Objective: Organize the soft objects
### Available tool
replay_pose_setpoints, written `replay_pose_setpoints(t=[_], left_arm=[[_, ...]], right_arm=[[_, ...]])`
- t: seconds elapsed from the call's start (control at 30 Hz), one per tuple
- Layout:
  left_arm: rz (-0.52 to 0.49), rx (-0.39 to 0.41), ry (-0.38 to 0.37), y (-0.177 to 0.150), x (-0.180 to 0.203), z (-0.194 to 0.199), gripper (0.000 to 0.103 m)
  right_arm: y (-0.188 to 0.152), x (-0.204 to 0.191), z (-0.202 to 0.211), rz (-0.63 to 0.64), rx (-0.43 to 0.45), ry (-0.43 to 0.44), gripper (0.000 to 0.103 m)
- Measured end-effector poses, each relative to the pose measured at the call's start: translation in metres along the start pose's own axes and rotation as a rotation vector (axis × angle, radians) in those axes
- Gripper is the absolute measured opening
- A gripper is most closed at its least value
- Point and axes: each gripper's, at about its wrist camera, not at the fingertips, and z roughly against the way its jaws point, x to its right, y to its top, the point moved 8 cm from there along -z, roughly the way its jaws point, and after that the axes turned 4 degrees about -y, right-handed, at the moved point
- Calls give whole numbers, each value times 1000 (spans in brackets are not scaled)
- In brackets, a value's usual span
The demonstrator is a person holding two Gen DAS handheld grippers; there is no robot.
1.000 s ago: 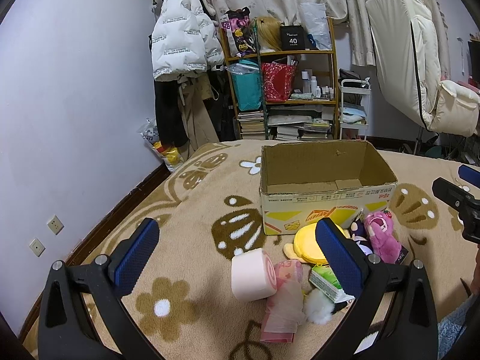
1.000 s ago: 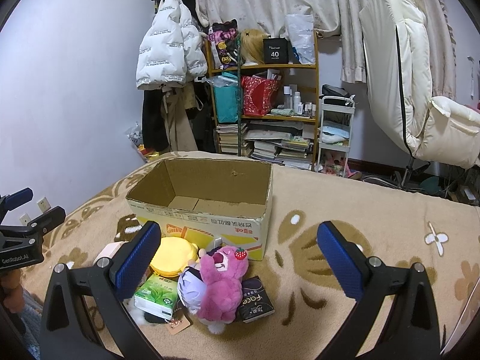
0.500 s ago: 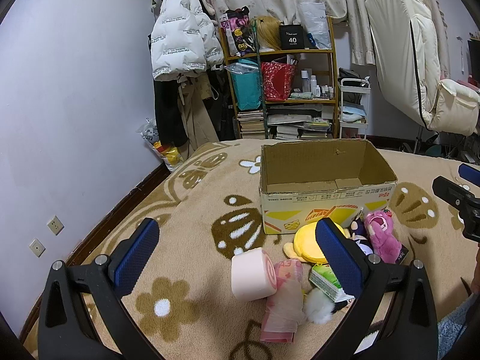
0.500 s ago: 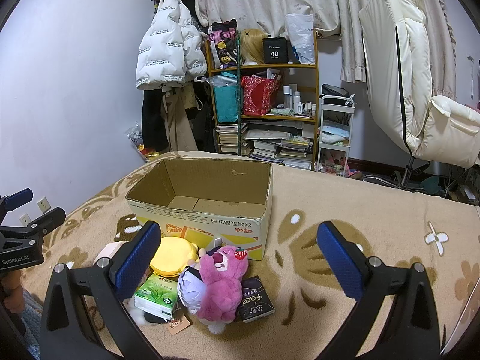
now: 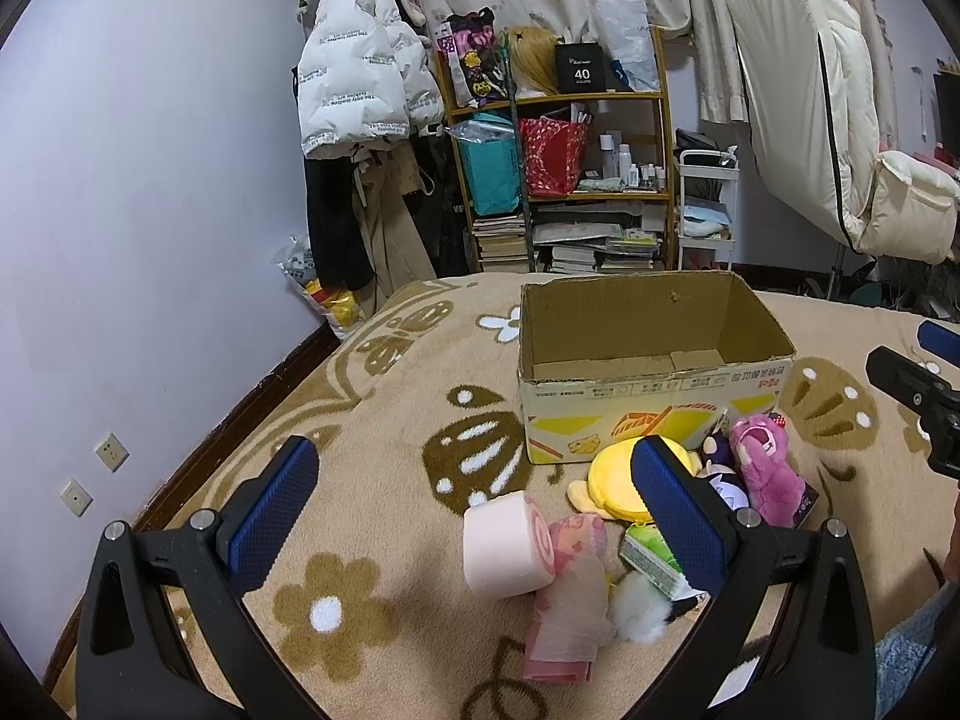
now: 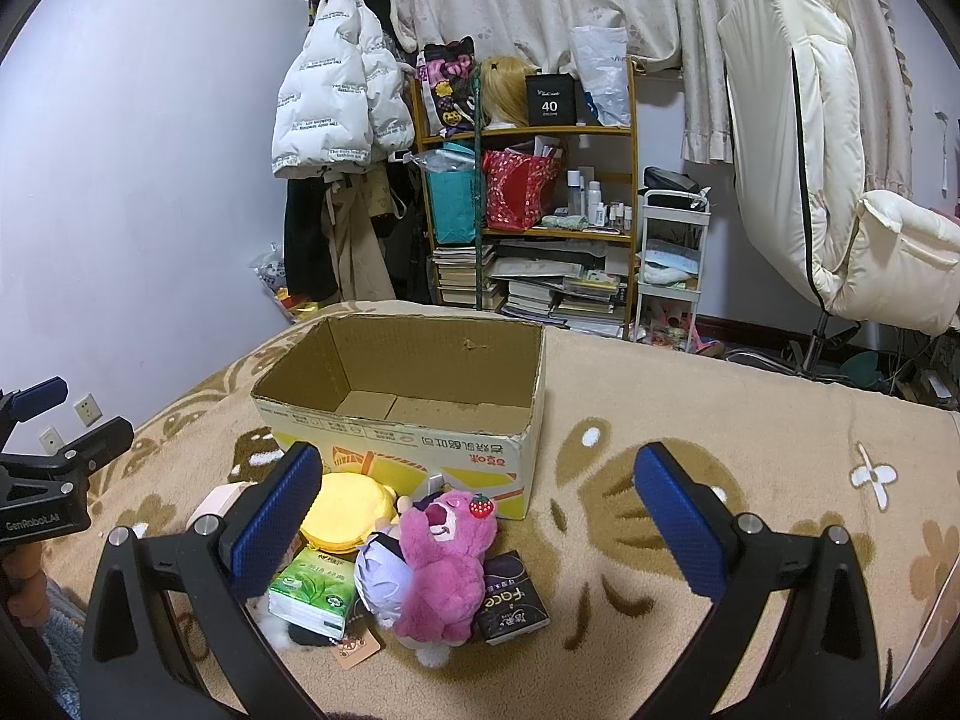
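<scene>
An open, empty cardboard box point(image 5: 654, 396) point(image 6: 420, 444) stands on the patterned carpet. In front of it lies a pile of soft things: a pink plush bear point(image 6: 441, 564) point(image 5: 762, 462), a purple-haired doll point(image 6: 378, 576), a yellow round cushion point(image 6: 345, 510) point(image 5: 612, 477), a pink roll point(image 5: 504, 543), a pink packet point(image 5: 570, 606), a green tissue pack point(image 6: 312, 591) point(image 5: 651, 555), a black packet point(image 6: 513, 597) and a white pom-pom point(image 5: 639, 615). My left gripper point(image 5: 474, 516) is open and empty, above the roll. My right gripper point(image 6: 477, 525) is open and empty, above the bear.
A shelf point(image 6: 528, 210) full of books, bags and bottles stands at the back wall beside hanging coats point(image 6: 339, 102). A cream reclining chair point(image 6: 840, 180) is at the right. A white trolley point(image 6: 669, 258) stands next to the shelf. The wall point(image 5: 120, 240) runs along the carpet's left.
</scene>
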Motion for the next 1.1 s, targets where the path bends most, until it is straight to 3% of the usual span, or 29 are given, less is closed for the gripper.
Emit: replay_pose_setpoints(t=[0.63, 1.1], left_arm=[[101, -187, -45, -2, -23, -60, 103], [110, -355, -84, -34, -13, -109, 103]], right_arm=[[-3, -13, -27, -7, -37, 44, 103], [-39, -20, -93, -10, -223, 72, 103]])
